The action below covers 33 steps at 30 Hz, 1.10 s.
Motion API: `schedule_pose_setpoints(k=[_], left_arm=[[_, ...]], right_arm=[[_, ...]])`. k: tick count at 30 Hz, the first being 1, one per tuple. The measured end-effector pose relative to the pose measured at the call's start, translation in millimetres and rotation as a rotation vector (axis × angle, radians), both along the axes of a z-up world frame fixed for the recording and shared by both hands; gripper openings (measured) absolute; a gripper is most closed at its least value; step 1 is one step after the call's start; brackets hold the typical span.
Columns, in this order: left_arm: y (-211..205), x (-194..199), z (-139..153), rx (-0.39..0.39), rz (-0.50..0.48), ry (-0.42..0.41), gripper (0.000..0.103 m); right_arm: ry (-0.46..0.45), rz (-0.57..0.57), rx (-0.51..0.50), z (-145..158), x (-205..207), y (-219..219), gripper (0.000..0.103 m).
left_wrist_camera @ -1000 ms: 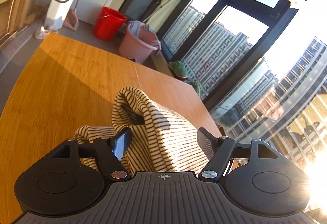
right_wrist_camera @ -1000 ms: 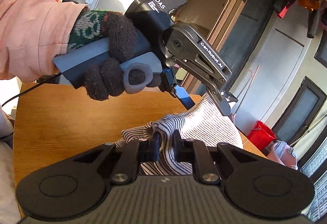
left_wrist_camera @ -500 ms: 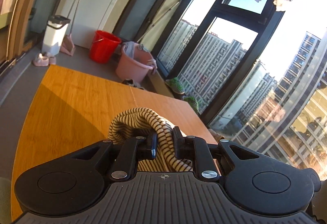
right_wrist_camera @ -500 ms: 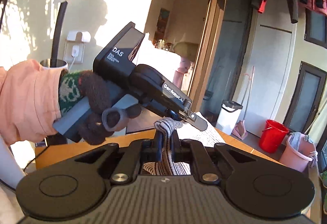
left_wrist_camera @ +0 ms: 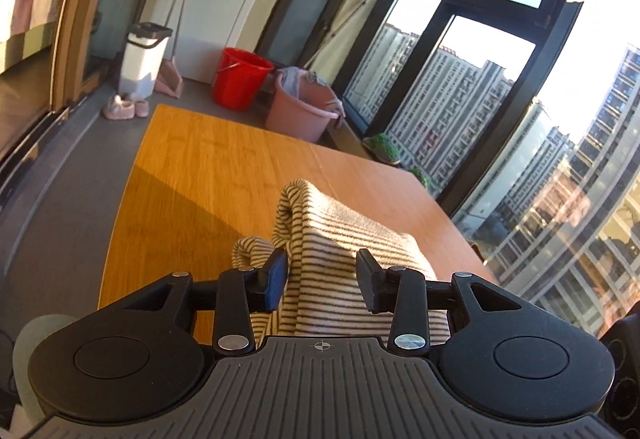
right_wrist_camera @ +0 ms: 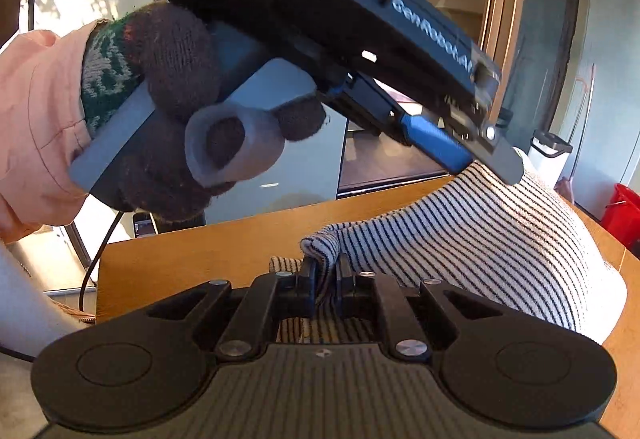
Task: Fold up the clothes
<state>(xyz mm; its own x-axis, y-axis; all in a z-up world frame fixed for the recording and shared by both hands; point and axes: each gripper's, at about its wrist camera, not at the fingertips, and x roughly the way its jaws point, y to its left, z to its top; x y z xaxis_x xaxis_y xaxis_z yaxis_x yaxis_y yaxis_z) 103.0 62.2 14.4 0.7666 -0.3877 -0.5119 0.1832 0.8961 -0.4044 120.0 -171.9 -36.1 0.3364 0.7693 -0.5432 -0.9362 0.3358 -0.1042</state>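
Note:
A cream garment with dark stripes (left_wrist_camera: 344,239) lies bunched on the wooden table (left_wrist_camera: 208,167). In the left wrist view my left gripper (left_wrist_camera: 322,271) has its jaws apart and opening; the cloth shows in the gap, but the pads do not press it. In the right wrist view my right gripper (right_wrist_camera: 326,271) is shut on a corner fold of the striped garment (right_wrist_camera: 460,239). The left gripper (right_wrist_camera: 486,165), held by a gloved hand (right_wrist_camera: 168,111) in a pink sleeve, hovers just over the garment's raised hump.
Beyond the table's far edge stand a red bucket (left_wrist_camera: 238,83), a pink tub (left_wrist_camera: 300,111) and a white bin (left_wrist_camera: 142,59). Large windows (left_wrist_camera: 500,99) run along the right side. A cable (right_wrist_camera: 92,271) hangs off the table's near left corner.
The left gripper, shut on the striped cloth half a second ago, has opened and let it go. The right gripper stays shut on its fold and has swung closer to the left gripper.

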Motion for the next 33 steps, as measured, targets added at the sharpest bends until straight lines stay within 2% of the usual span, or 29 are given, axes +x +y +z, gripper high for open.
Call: schedule_pose_setpoints(k=[1, 4, 6, 9, 12, 15, 17, 19, 21, 22, 24, 25, 30, 33], left_arm=[[-2.9, 2.1, -5.8, 0.031, 0.007, 0.016, 0.043], [3.0, 0.2, -23.2, 0.094, 0.043, 0.044, 0.043], [6.5, -1.7, -27.8, 0.088, 0.046, 0.05, 0.044], [7.2, -5.4, -27.3, 0.096, 0.043, 0.046, 0.044], [9.8, -6.6, -29.4, 0.082, 0.044, 0.054, 0.047], [14.4, -8.4, -32.4, 0.057, 0.053, 0.067, 0.052], [18.1, -10.0, -34.7, 0.04, 0.057, 0.076, 0.055], [21.9, -11.0, -37.6, 0.015, 0.061, 0.087, 0.057], [25.0, -9.8, -40.4, -0.018, 0.061, 0.1, 0.058], [25.9, -8.4, -41.6, -0.034, 0.061, 0.106, 0.058], [27.1, -8.0, -43.0, -0.057, 0.063, 0.114, 0.058], [25.5, -7.2, -44.3, -0.068, 0.062, 0.118, 0.058], [0.8, -1.7, -46.7, -0.103, -0.001, 0.112, 0.057], [-14.7, 4.6, -49.2, -0.104, -0.035, 0.108, 0.058]], right_arm=[[-0.001, 0.01, 0.007, 0.9, -1.8, -3.5, 0.013], [0.013, 0.043, 0.051, 10.6, -7.1, -25.7, 0.03], [0.022, 0.039, 0.103, 21.9, -7.5, -48.0, 0.059], [0.081, -0.07, 0.202, 37.6, 8.9, -78.0, 0.076], [0.24, -0.258, 0.284, 42.4, 47.7, -90.8, 0.077], [0.465, -0.424, 0.333, 12.7, 83.2, -102.6, 0.077], [0.619, -0.473, 0.38, -9.2, 102.0, -105.3, 0.085], [0.757, -0.502, 0.424, -28.5, 118.0, -106.5, 0.086], [0.852, -0.48, 0.457, -44.3, 127.5, -103.3, 0.084], [0.864, -0.472, 0.465, -46.9, 129.5, -103.3, 0.081], [0.857, -0.453, 0.475, -46.0, 128.6, -106.0, 0.068], [0.844, -0.442, 0.477, -42.7, 125.1, -109.8, 0.065], [0.702, -0.464, 0.48, -12.9, 124.3, -139.2, 0.063], [0.636, -0.501, 0.439, -4.2, 126.9, -152.0, 0.064]])
